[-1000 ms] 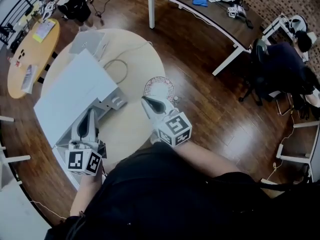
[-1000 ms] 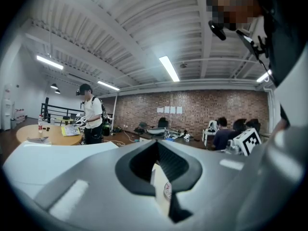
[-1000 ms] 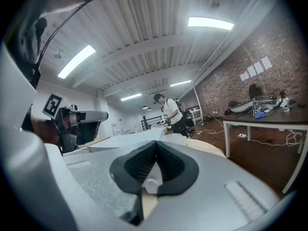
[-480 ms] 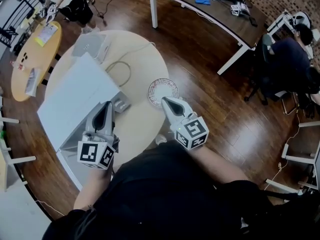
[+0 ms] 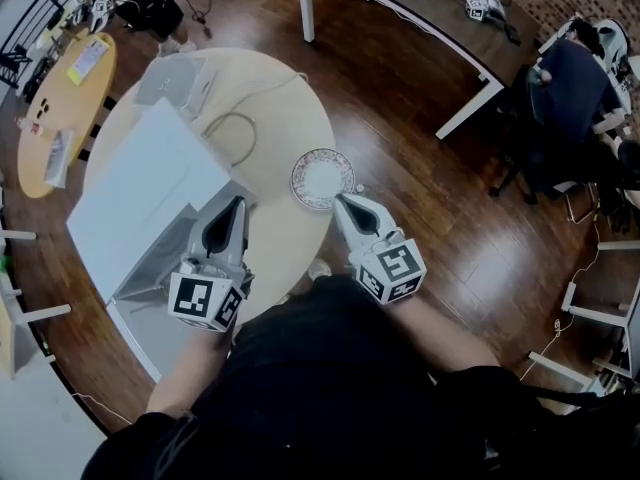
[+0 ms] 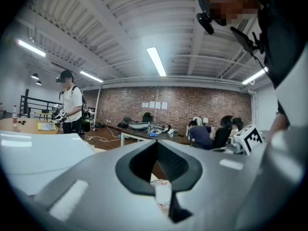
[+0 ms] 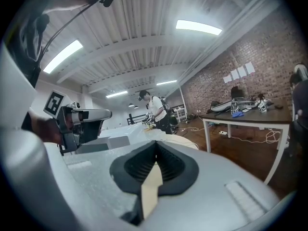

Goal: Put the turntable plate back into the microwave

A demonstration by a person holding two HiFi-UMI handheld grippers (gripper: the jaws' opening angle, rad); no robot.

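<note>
Plate: round, white centre, patterned reddish rim, lying flat near the right edge of the round table, outside the microwave. Right gripper: jaws pressed together, nothing between them, tips at the plate's near rim; whether they touch it cannot be told. Left gripper: jaws likewise together and empty, over the table between the plate and the microwave, pointing the same way as the right one; its own view shows the plate ahead through the gap under the jaws. Microwave: white box on the table's left half, a grey part showing at its near corner. Cable: looped on the table beyond the microwave. Floor: dark wood boards. Desk: long, dark top, white legs, well beyond the table. Person: seated at far right.
</note>
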